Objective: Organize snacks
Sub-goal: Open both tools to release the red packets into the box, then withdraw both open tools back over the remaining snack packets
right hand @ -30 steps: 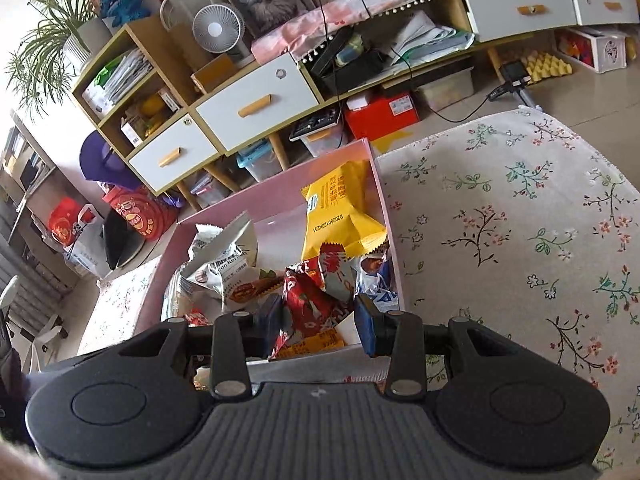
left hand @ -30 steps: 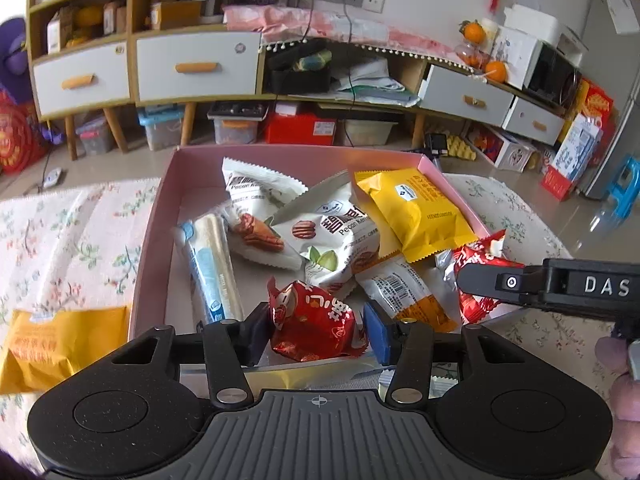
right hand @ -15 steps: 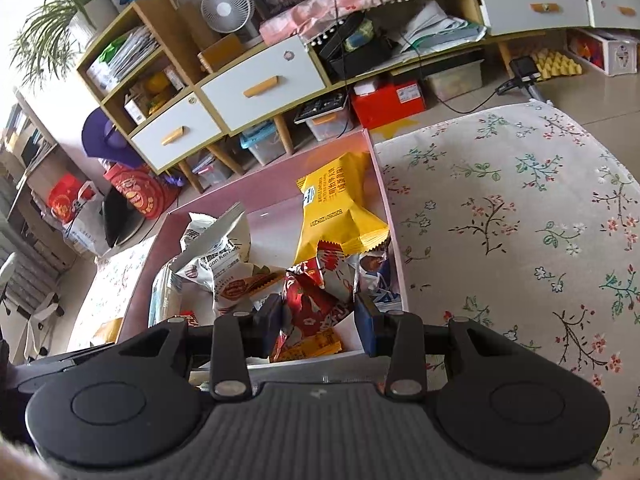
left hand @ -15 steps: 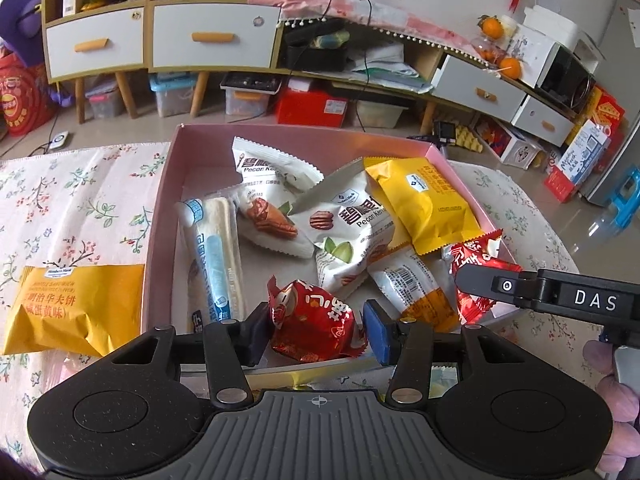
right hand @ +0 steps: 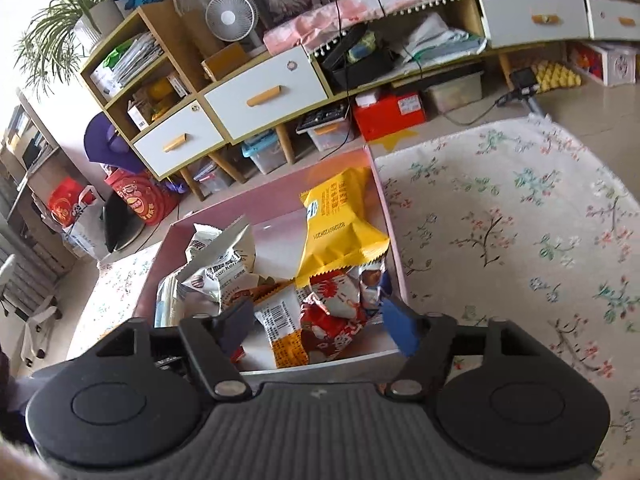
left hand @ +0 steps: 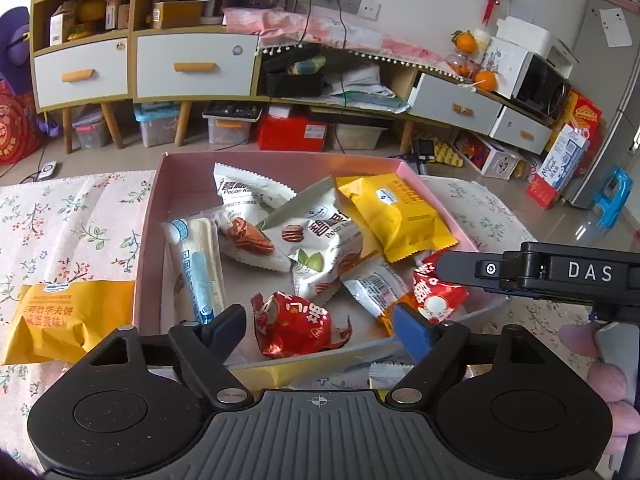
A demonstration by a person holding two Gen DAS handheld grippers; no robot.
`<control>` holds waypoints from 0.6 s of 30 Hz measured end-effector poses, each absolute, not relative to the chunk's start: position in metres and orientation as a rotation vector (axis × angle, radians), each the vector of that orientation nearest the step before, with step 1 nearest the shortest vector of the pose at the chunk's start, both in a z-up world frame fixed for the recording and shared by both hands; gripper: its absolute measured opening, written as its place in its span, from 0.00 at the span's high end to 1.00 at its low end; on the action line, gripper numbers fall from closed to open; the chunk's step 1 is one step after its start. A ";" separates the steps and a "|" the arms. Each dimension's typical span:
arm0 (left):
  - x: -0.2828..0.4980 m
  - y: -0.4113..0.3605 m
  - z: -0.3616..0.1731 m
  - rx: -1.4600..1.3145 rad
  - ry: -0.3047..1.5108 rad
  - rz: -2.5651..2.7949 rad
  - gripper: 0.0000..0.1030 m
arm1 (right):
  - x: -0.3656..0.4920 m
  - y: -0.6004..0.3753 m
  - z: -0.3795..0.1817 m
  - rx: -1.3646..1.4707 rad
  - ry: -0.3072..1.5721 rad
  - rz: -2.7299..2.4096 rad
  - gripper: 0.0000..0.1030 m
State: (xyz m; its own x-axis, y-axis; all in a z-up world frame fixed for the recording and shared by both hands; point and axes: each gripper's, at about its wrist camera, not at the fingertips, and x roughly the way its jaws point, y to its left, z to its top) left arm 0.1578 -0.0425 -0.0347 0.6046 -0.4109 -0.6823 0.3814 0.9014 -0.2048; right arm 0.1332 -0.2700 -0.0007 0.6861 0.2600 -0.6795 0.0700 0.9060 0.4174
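A pink box point(left hand: 149, 240) on the floral tablecloth holds several snack packets. My left gripper point(left hand: 318, 332) is open above the box's near edge, and a red foil packet point(left hand: 294, 330) lies loose between its fingers. My right gripper point(right hand: 318, 328) is open over the box's near right corner, above another red packet point(right hand: 334, 312). Its body also shows in the left wrist view point(left hand: 560, 274). A yellow packet point(left hand: 394, 216) lies at the box's far right. Another yellow packet point(left hand: 60, 320) lies on the cloth, left of the box.
White pecan packets point(left hand: 320, 248) and a long white-and-blue packet point(left hand: 196, 272) fill the box's middle and left. More packets lie on the cloth by the near wall point(left hand: 360, 376). Cabinets point(left hand: 192, 66) stand beyond the table.
Both grippers have opened wide and let go of their red packets, which now lie in the box. The left view has tilted back up a little.
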 end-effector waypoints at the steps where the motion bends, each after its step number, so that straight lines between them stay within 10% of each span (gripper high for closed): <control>1: 0.155 -0.042 -0.033 -0.035 0.797 -0.459 0.18 | 0.133 -0.270 0.000 0.436 0.815 0.113 0.33; 18: 0.105 -0.024 -0.002 0.024 0.784 -0.442 0.06 | 0.104 -0.263 0.025 0.291 0.790 0.149 0.13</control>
